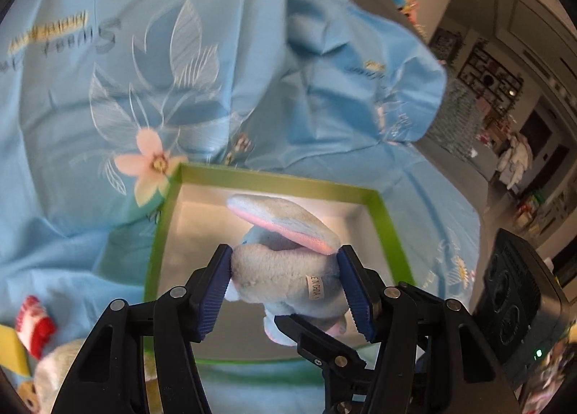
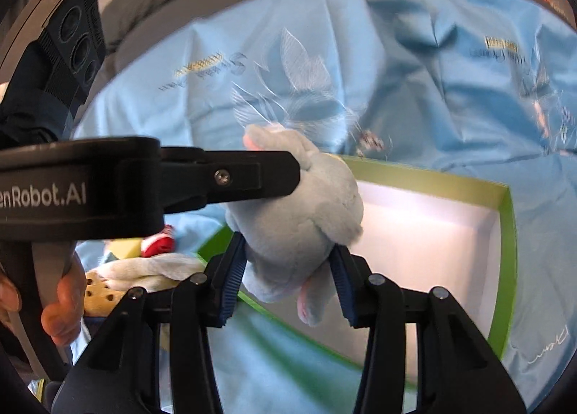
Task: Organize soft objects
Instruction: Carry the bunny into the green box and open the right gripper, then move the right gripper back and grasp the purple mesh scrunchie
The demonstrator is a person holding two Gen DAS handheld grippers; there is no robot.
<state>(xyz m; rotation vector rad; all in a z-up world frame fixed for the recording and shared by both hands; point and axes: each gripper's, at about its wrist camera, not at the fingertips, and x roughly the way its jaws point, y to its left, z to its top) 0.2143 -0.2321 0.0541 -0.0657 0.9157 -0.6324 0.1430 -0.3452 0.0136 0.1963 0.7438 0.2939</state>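
1. The left gripper (image 1: 285, 291) has its jaws about half open and clamped on the body of a pale blue plush toy with pink-lined ears (image 1: 285, 269); both ribbed blue pads press into the fur.
2. The right gripper (image 2: 286, 286) grips the same plush toy (image 2: 303, 219) lower down, its jaws somewhat narrower, pads pressed into its sides.
3. The toy hangs between the two grippers above a shallow green-rimmed box with a white inside (image 1: 281, 181), which lies open on a light blue sheet printed with leaves and a pink flower (image 1: 144, 96).
4. In the right wrist view the left gripper's black finger reaches in from 9 o'clock against the toy's upper part.
5. At 8 o'clock in that view lie a cream plush (image 2: 144, 268), a yellow block (image 2: 124, 246) and a red and white item (image 2: 158, 242).
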